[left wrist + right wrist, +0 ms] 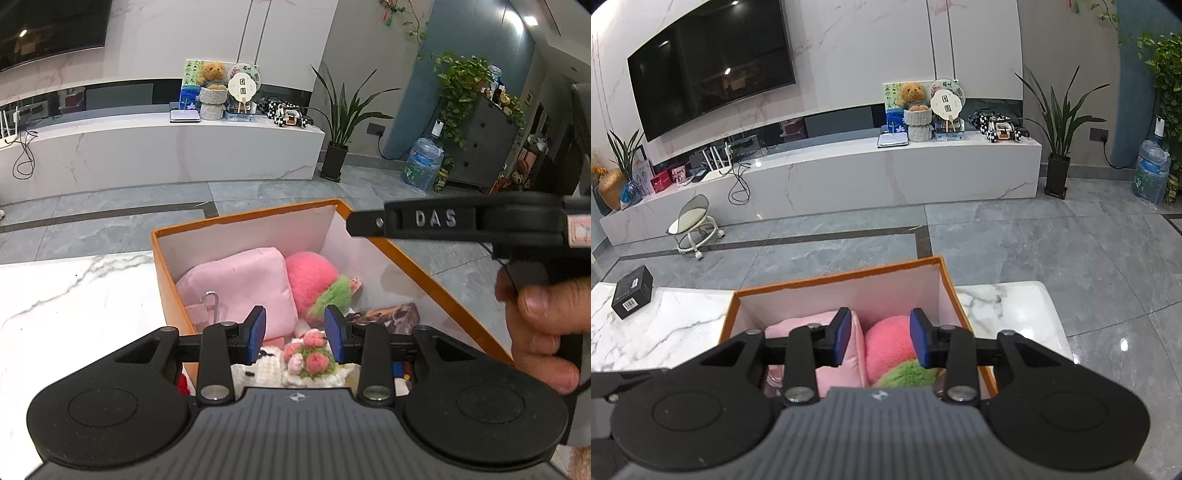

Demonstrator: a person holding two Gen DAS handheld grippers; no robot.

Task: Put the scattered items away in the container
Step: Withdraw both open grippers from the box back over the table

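Orange box [168, 266], white inside, is sitting on the white marble desk [74, 295] and holding a pink cushion [240, 284], a pink ball with a green fluffy tuft [314, 280], a crocheted bunch of pink flowers [310, 356] and a dark patterned packet [391, 314]. Left claw [294, 334] is hovering over the box with its blue pads apart, gripping nothing. Right claw [879, 341] is likewise hanging over the box, pads apart and empty; a black carton [631, 291] is lying on the desk, well apart from the box.
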